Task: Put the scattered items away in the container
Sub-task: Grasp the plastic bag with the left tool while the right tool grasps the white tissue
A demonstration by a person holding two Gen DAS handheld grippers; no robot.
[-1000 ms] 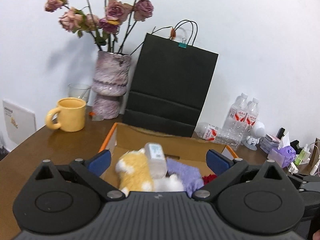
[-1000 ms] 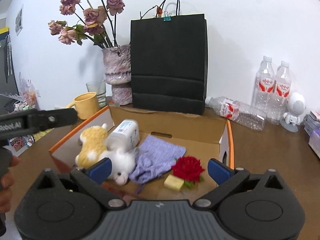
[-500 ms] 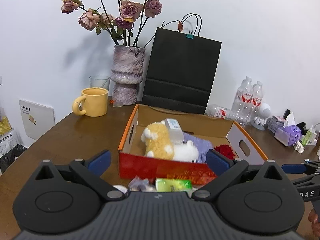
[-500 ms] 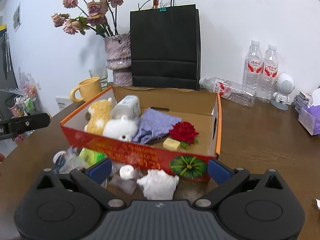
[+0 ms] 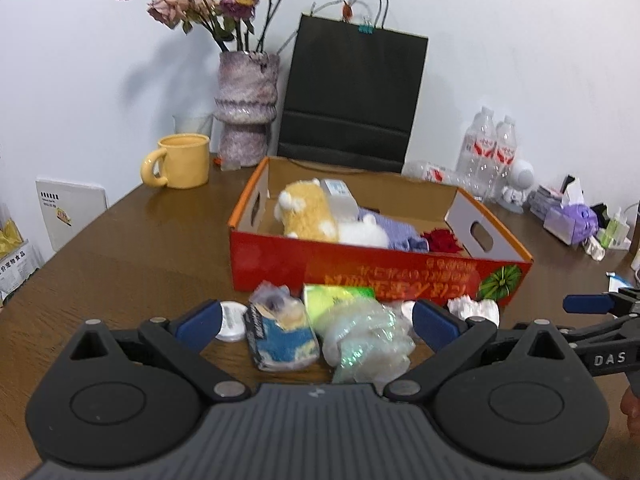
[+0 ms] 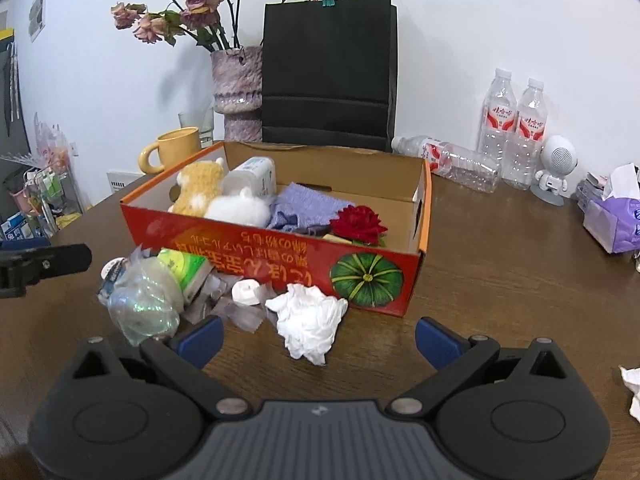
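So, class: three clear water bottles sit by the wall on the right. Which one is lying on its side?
The bottle on its side is the one lying nearest the black paper bag. The two upright bottles stand beside the small white robot figure.

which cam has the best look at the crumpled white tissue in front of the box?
Right wrist: the crumpled white tissue lies whole and unblocked ahead of the open right gripper. Left wrist catches only its top, behind the fingertip.
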